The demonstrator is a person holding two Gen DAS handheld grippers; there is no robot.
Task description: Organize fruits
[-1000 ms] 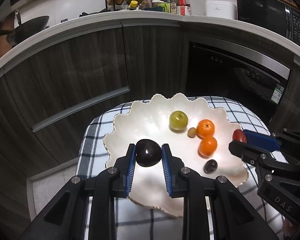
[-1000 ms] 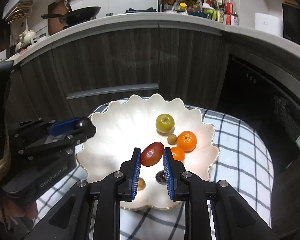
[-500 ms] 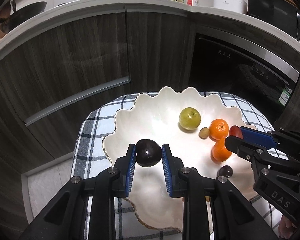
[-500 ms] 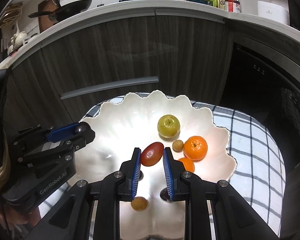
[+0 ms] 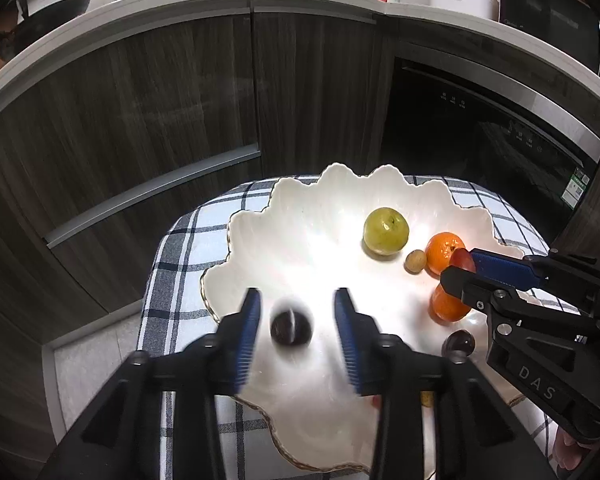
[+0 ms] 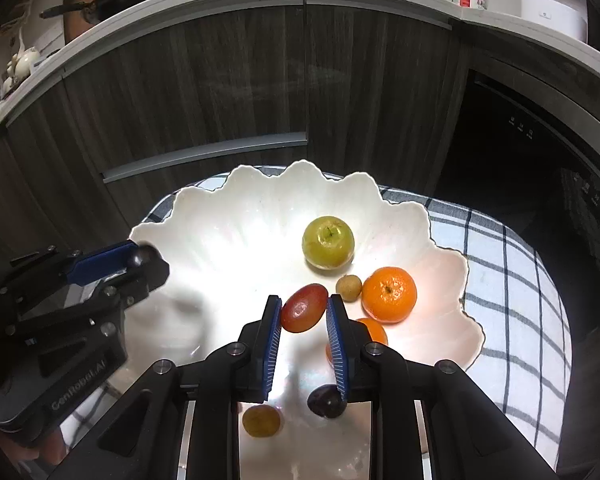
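Dark wood kitchen cabinets (image 5: 140, 120) and a black oven front are seen behind a small table spread with a checked cloth (image 5: 180, 248), on which a white scalloped dish (image 5: 300, 208) is being filled with fruit. Half a second earlier a dark plum (image 5: 291, 327) was clamped in the left gripper (image 5: 296, 334); its jaws are now spread wide, blurred by motion, and the plum is seen loose between them over the near left of the dish, apparently released there. One more fruit is thus judged placed. A red oval fruit (image 6: 304, 307) is kept pinched, as before, in the right gripper (image 6: 303, 326), which is held low over the near middle of the dish, pointing toward the far cabinets. A green apple (image 6: 328, 242), two mandarins (image 6: 389, 294), a small brown fruit (image 6: 348, 288) and another dark plum (image 6: 326, 400) are already lying in the right half. The left tool is angled in from the near left
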